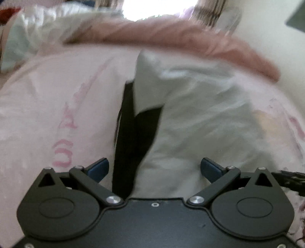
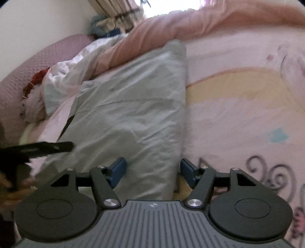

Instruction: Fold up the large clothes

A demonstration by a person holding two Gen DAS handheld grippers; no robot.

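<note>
A pale grey-green garment (image 1: 190,122) with a black lining or band (image 1: 133,133) lies on a pink printed bedsheet (image 1: 47,114). My left gripper (image 1: 154,168) is open just above its near end, with the black band between the blue fingertips (image 1: 99,168). In the right wrist view the same garment (image 2: 133,106) lies lengthwise as a long folded panel. My right gripper (image 2: 153,171) is open over its near right edge, with cloth between the fingertips (image 2: 119,169). The left gripper's dark body (image 2: 38,147) shows at the left, blurred.
A pink duvet (image 1: 171,36) is bunched along the far side of the bed, with white and pale cloth (image 2: 63,76) heaped near a mauve headboard (image 2: 47,55). A bright window and curtains (image 2: 122,11) are beyond. The sheet (image 2: 238,106) extends to the right.
</note>
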